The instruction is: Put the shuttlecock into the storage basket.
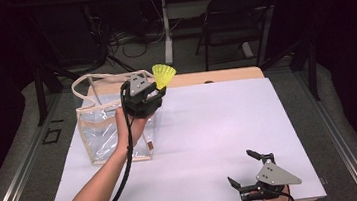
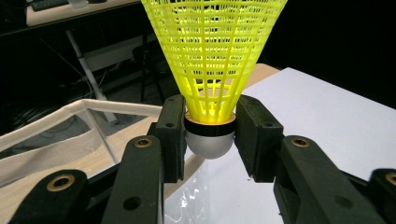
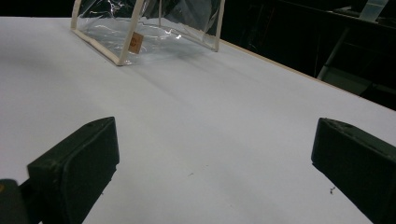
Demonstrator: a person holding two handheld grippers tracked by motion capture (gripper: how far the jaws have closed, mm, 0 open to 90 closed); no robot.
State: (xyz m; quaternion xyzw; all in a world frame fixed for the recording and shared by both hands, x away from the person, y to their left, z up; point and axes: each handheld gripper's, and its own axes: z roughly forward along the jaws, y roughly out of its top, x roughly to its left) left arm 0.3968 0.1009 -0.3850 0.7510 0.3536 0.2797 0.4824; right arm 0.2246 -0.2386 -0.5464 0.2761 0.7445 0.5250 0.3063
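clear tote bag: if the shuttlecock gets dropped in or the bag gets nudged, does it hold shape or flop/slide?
The clear bag probably holds its shape: it stands open, beige-trimmed edges upright, though its film walls look wrinkled and likely dent easily. It looks light, so a nudge may slide it across the smooth white table. The shuttlecock in the left gripper seems too light to tip it.

Shuttlecock: glossy yellow plastic mesh skirt over a smooth, satin grey cap ringed by a shiny black band. Left gripper: matt black pads, slightly grainy, with brass-coloured pivot bushings. Bag: clear, crinkled glossy plastic film edged in matt beige woven cloth. Counter: matt white, paper-smooth sheet over a pale wood edge.
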